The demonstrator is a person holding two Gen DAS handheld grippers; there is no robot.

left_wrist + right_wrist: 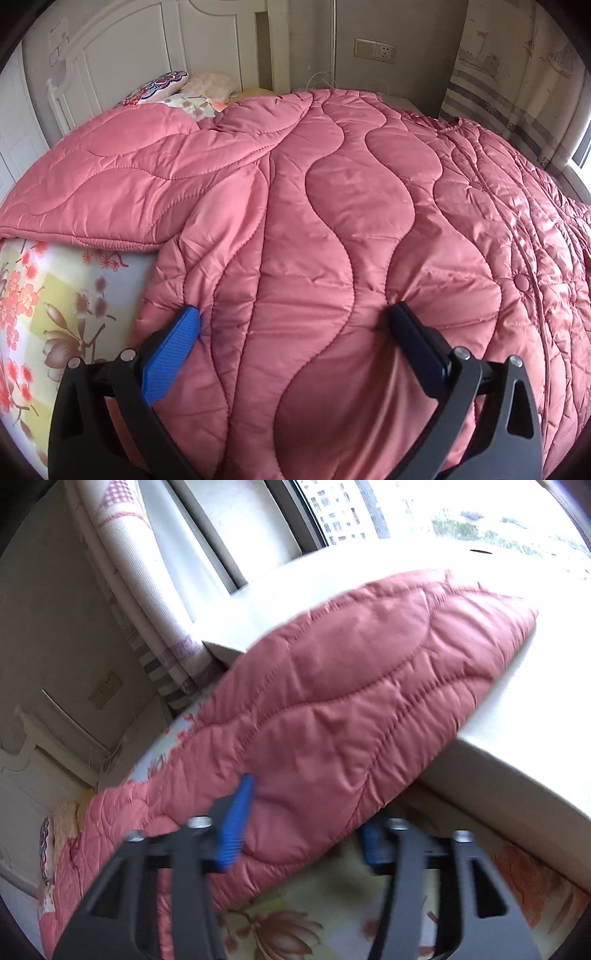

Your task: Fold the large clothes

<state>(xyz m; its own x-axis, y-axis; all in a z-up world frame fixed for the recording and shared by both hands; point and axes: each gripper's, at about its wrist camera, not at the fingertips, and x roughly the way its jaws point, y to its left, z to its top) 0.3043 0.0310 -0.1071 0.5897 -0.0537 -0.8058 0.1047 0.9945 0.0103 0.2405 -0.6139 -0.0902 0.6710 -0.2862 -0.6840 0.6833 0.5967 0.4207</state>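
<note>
A large pink quilted coat lies spread over the bed, one sleeve folded across at the left. My left gripper is open wide, both blue pads pressed down onto the coat's lower body. In the right wrist view, the coat's other sleeve is lifted off the bed and reaches toward the windowsill. My right gripper has the sleeve between its jaws; the right pad is mostly hidden under the fabric, so the grip is unclear.
The bed has a floral sheet. Pillows lie by the white headboard. A curtain and a white windowsill run along the bed's right side.
</note>
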